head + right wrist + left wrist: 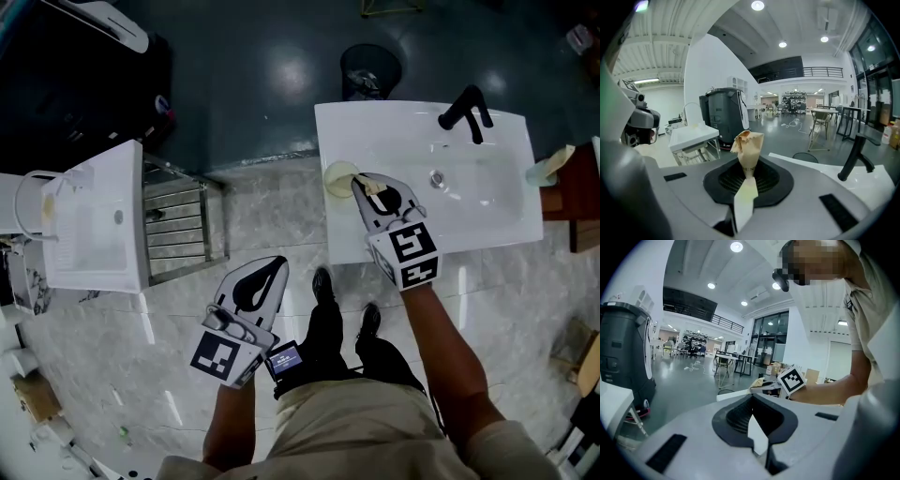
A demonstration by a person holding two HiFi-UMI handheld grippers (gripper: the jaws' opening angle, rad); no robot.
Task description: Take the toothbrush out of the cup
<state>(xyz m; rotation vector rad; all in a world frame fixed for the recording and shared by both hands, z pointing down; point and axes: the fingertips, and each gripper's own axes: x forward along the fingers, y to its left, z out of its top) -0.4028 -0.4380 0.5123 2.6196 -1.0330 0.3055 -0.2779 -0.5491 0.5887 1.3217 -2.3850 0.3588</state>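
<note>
Right arm is stretched forward, the right forearm point(448, 349) reaching over the front edge of the sink point(487, 225), and the right gripper point(360, 184) is tipped gently downward above the sink's near-left corner. Its jaws are pinched on a crumpled beige thing point(747, 145), which stands up from between the pads. The marker cube sits just behind, facing up. Now the other side: the left gripper point(276, 266) hangs well short of the sink, off its left front corner, angled toward it and nosing slightly down. Jaws pressed together, nothing between them. The left forearm point(230, 424) is tucked close to the body.
</note>
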